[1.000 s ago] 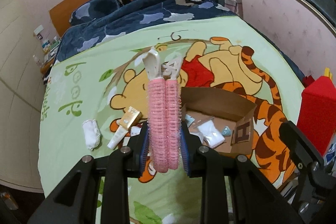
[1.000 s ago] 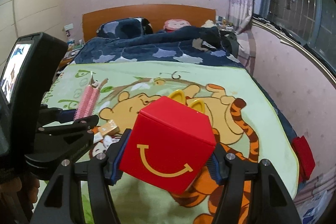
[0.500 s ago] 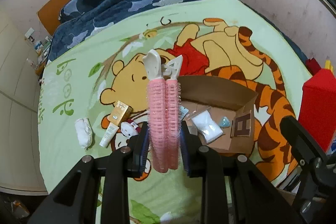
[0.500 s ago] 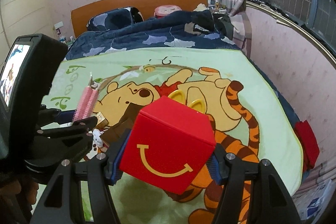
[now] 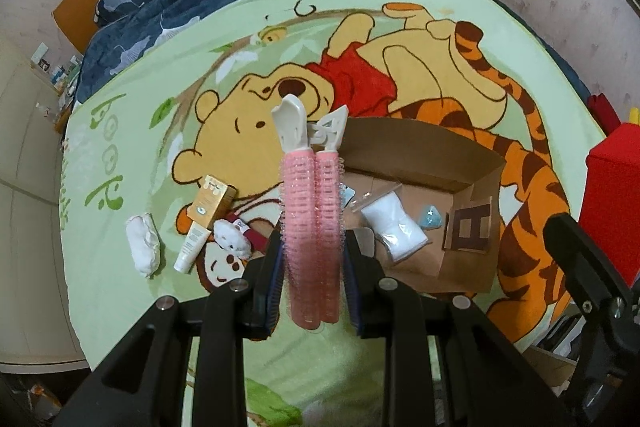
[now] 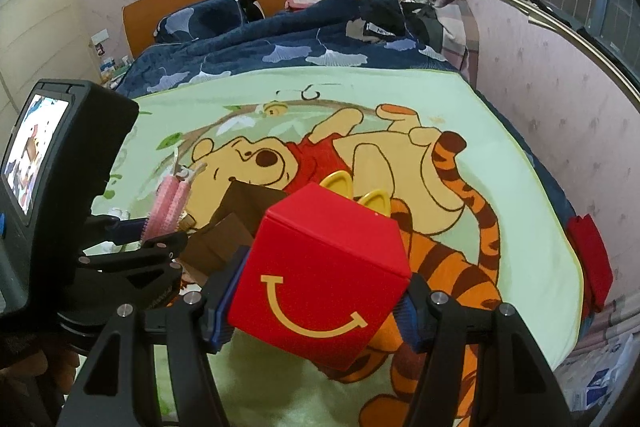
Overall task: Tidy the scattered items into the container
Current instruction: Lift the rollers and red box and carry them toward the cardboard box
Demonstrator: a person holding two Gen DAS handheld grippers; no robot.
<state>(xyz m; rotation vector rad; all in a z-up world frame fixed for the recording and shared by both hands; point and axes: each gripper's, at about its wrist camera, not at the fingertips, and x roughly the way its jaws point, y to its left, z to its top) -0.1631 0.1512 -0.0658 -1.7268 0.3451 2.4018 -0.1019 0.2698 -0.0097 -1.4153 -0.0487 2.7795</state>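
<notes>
My left hand-held gripper (image 5: pixel 312 283) is clamped on a pink hair roller clip (image 5: pixel 312 227), which stands upright between the pads with its white handles at the 12 o'clock end. Below it lies the open cardboard box (image 5: pixel 424 163) on the green cartoon blanket (image 5: pixel 120 307) covering the bed. Inside the box sit a clear bag of white stuff (image 5: pixel 394 225) and a small blue piece (image 5: pixel 430 217). Out on the blanket, at about 9 o'clock from the box, lie a small orange carton (image 5: pixel 212 203), a white tube (image 5: pixel 192 245), a white plush toy (image 5: pixel 232 239) and a white pouch (image 5: pixel 143 245), close together. My right hand-held gripper (image 6: pixel 316 303) squeezes a red box with a yellow smile (image 6: pixel 324 279), held above the blanket at 3 o'clock of the cardboard box.
</notes>
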